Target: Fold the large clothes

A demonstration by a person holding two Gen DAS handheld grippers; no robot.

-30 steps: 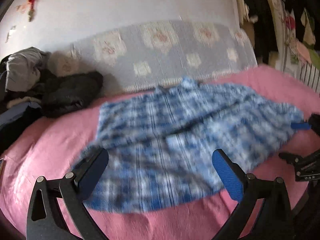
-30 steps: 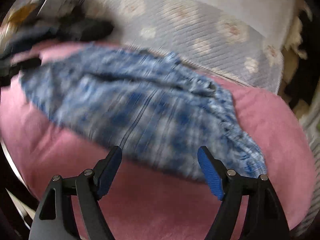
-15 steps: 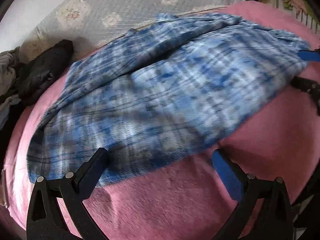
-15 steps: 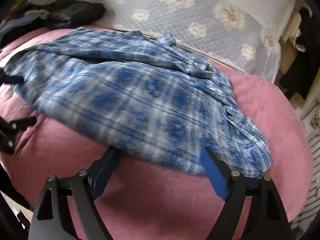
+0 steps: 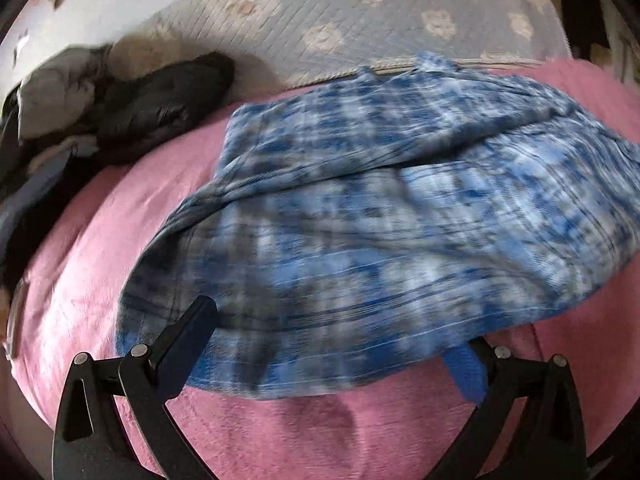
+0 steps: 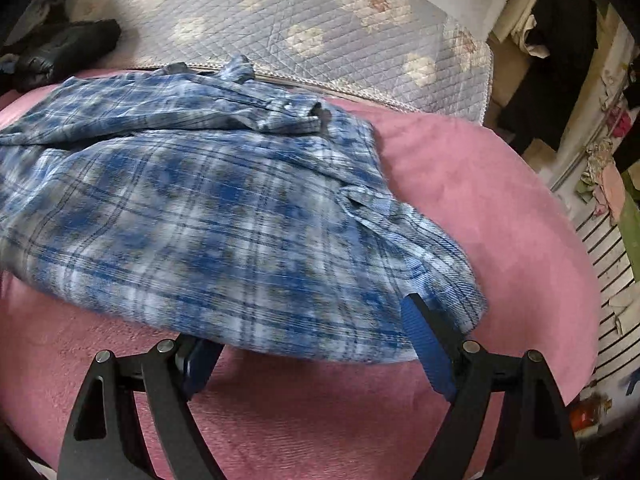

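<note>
Pink bed blanket (image 5: 280, 432) carries a blue plaid shirt (image 6: 208, 216); left tongs (image 5: 332, 340) and right tongs (image 6: 308, 344) gape released at its near hem.

no readable text, no labels, no brands anywhere

Pink blanket (image 6: 460, 184), quilted floral cover (image 6: 320, 36) behind it, dark clothes heap (image 5: 152, 100), hanging garments (image 6: 560, 40)
</note>
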